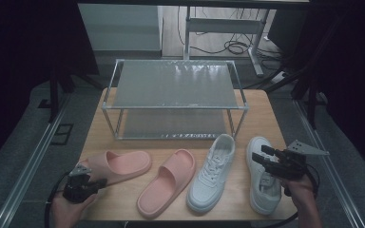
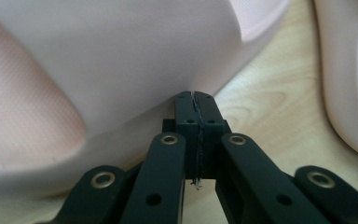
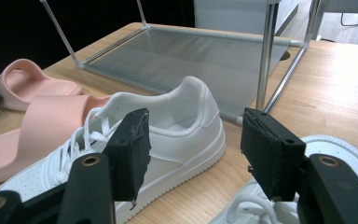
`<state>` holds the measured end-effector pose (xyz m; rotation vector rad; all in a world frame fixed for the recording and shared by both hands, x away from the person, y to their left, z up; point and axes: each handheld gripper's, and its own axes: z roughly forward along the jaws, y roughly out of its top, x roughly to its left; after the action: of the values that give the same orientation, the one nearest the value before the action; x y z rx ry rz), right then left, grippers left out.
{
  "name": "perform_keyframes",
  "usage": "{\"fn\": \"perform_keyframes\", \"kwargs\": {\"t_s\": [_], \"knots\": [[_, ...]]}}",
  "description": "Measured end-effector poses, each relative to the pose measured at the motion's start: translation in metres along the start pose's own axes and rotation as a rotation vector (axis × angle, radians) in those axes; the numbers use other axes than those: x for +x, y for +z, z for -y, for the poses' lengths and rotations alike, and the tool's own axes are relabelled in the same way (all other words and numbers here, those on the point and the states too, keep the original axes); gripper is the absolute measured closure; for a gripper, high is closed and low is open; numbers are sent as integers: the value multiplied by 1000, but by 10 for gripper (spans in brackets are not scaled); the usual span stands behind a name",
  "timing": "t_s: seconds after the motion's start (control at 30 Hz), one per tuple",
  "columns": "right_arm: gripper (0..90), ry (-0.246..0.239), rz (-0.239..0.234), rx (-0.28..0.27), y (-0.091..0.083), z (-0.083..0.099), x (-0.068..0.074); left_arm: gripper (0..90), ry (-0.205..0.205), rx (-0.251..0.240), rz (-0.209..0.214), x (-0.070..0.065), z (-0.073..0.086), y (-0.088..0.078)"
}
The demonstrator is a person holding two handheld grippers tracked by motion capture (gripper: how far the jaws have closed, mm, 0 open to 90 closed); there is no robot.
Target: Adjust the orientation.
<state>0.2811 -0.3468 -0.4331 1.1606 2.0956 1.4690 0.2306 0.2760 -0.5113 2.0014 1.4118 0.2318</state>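
Black pads of the left gripper [image 2: 196,100] sit clenched with nothing between them, nosed up against the soft, light pink slide [image 1: 116,165] directly ahead, best pinched by its stiff strap edge, while the right gripper [image 3: 193,149] hangs released above the right white sneaker [image 1: 262,173].

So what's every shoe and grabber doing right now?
left gripper: shut, tips against the left pink slide.
right gripper: open, over the right white sneaker.
right pink slide: flat on table.
left white sneaker: upright on table.
shoe rack: shelves bare.
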Motion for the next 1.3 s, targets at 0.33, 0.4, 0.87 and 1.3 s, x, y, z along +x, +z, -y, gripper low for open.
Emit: {"fn": "perform_keyframes", "kwargs": {"t_s": [0.33,0.4,0.87,1.3], "knots": [[433,-3,9,-4,2,1,0,900,-25,-12,-17,15,-13,7],[434,2,10,1,3,2,0,900,-24,-12,-21,16,-14,7],[443,-6,1,4,3,1,2,900,135,-66,23,-40,-70,9],[445,-22,-15,13,3,0,5,900,218,16,5,-59,-136,56]]}}
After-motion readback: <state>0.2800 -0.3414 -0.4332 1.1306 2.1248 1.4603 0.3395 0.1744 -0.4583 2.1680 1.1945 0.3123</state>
